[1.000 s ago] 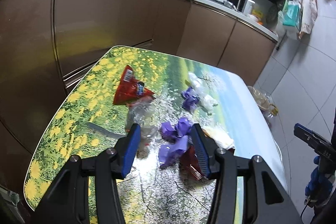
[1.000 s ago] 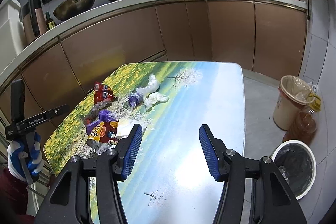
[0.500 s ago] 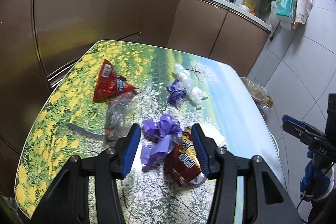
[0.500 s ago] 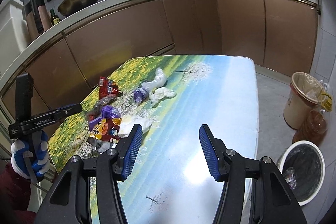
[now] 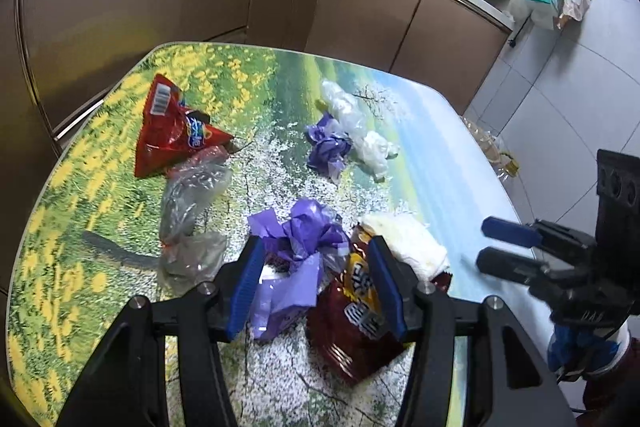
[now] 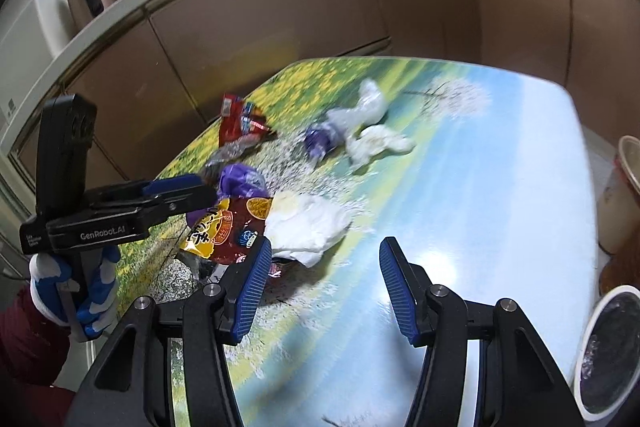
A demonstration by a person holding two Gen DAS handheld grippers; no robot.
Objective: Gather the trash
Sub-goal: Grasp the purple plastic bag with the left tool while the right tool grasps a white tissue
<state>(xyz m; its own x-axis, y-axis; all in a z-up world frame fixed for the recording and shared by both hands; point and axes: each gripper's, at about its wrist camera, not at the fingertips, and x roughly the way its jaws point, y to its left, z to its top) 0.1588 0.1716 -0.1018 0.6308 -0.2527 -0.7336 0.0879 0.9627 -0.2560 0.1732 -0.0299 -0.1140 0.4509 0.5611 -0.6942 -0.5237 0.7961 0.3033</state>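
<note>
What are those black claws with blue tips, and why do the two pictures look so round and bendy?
They are grabbing tools, and a person holds one in each hand. Each tool carries a small wide-eyed camera looking out along its two fingers, which bends the picture.

One picture comes from the left gripper. The other comes from the right gripper, where you can also see the person's gloved hand holding the left tool.

Below is a table printed with flowers and sky. Rubbish lies on it: a red triangular snack bag, clear plastic wrap, crumpled purple plastic, a dark red and yellow snack bag, white tissue and white plastic bags. A bin stands on the floor.

Nothing is held yet. The left gripper hangs open over the purple plastic; the right is open over bare table.
</note>
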